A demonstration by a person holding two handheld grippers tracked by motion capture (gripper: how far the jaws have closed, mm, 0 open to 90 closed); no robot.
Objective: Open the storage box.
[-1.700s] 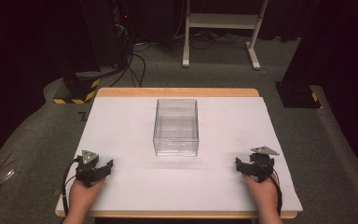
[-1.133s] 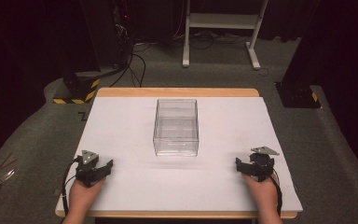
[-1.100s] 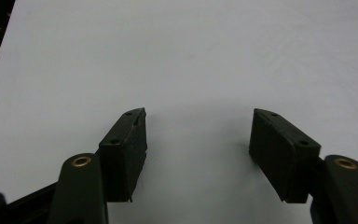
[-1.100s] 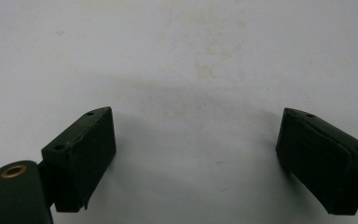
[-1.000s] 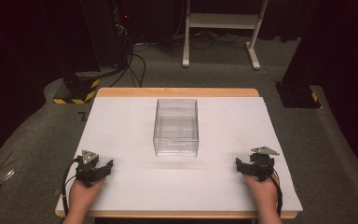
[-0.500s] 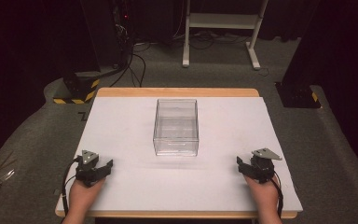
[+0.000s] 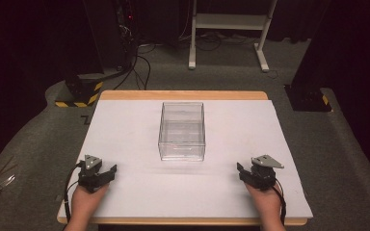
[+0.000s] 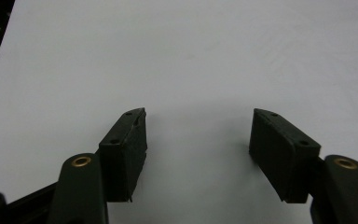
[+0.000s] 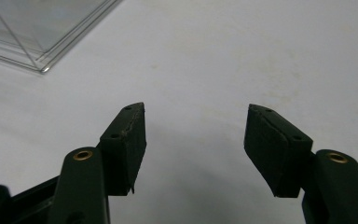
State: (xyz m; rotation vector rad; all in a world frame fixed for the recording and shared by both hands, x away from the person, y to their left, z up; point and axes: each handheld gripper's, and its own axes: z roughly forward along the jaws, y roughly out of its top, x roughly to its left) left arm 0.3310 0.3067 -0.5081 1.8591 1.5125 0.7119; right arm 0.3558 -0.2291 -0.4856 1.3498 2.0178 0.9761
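A dark room with cables and a white stand on grey carpet lies beyond the table [image 7: 125, 211], whose white top is edged in pale wood. From the high view, the clear plastic box [image 7: 182, 130] stands in the middle of the table, its long axis running from the near edge toward the far edge; the left gripper [image 7: 107, 172] sits by the near left corner and the right gripper [image 7: 241, 169] by the near right corner, both well apart from the box and about equally far from it. In the left gripper view, the left gripper [image 8: 198, 133] has its jaws spread with only bare table between them. In the right gripper view, the right gripper [image 9: 196, 128] has just been closing its jaws, yet they stand apart around nothing; a box corner [image 9: 42, 32] lies ahead and to the left, so that hand would need to swing inward.
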